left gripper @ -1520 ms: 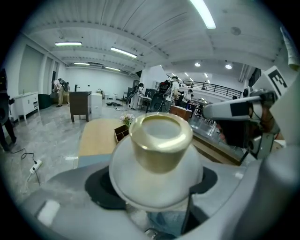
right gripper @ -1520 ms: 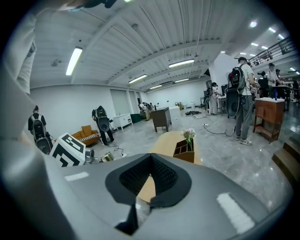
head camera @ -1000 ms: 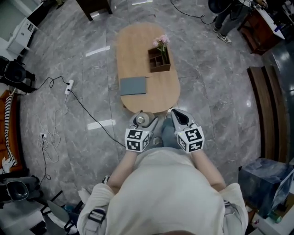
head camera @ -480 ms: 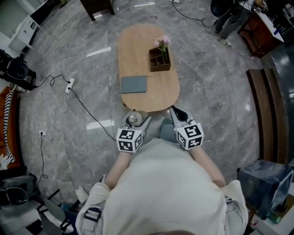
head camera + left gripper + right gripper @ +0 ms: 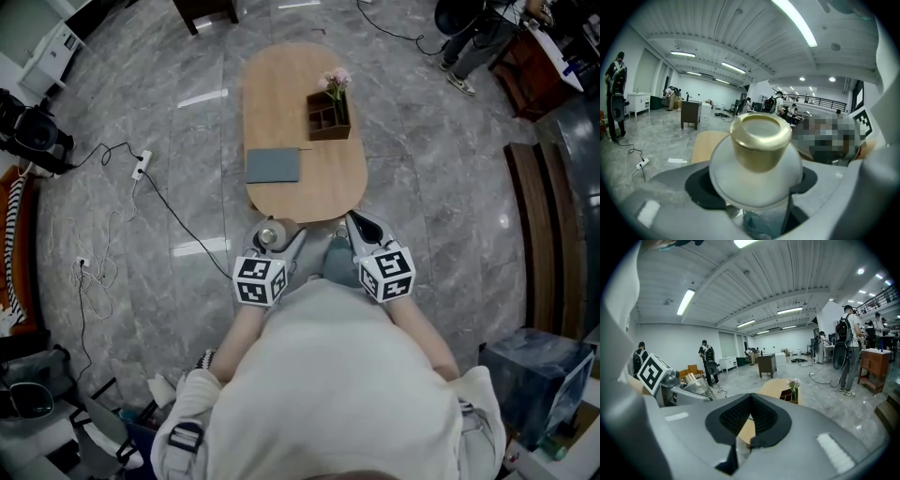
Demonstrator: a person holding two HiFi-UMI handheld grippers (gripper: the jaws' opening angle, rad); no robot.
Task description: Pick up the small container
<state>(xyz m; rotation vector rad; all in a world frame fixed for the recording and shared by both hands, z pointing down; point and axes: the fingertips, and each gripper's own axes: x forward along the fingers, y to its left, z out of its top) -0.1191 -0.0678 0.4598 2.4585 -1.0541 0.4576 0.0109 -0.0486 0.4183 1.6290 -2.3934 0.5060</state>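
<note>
Two up front: left hand-held gripper [image 5: 279, 234], right hand-held gripper [image 5: 360, 228]. One small container [image 5: 758, 143], gold-capped. One tabletop [image 5: 281, 94], and on it one wooden box [image 5: 327, 120], one flower bunch [image 5: 336, 81], one grey pad [image 5: 273, 166].

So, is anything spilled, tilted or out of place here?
Nothing stands out. The small container sits capped between the jaws of the left gripper, and no spill shows. On the table, the wooden box with flowers stands upright and the grey pad lies flat.
</note>
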